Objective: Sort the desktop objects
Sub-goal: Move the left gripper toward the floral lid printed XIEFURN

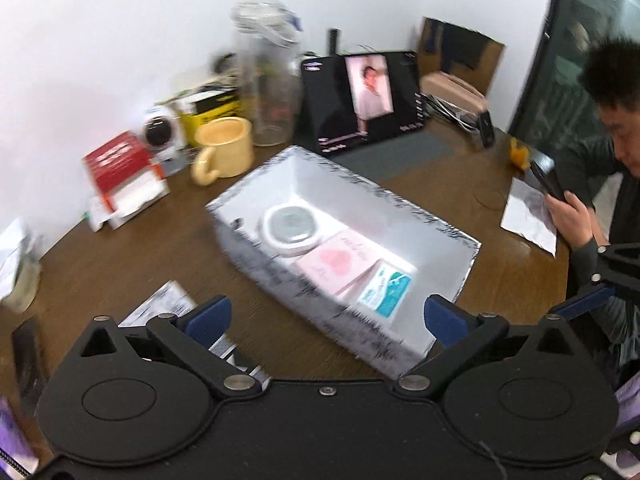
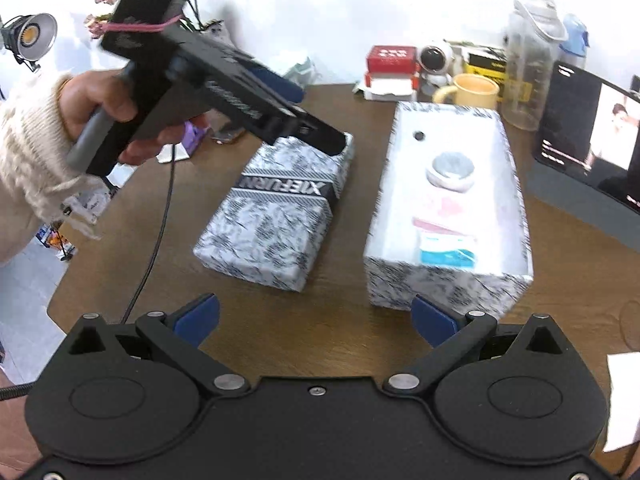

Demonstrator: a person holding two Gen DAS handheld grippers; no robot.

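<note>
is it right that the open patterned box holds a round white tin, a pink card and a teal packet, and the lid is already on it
Not quite. The lid is not on the open patterned box; the right wrist view shows it lying on the table beside it. The rest holds: the round white tin, pink card and teal packet are inside.

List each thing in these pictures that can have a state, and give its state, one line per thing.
Patterned box: open, items inside.
Box lid: off, lying beside the box.
Left tool: open, empty.
Right tool: open, empty.
Tablet: switched on.
Yellow mug: upright.
Clear bottle: upright, capped.
</note>
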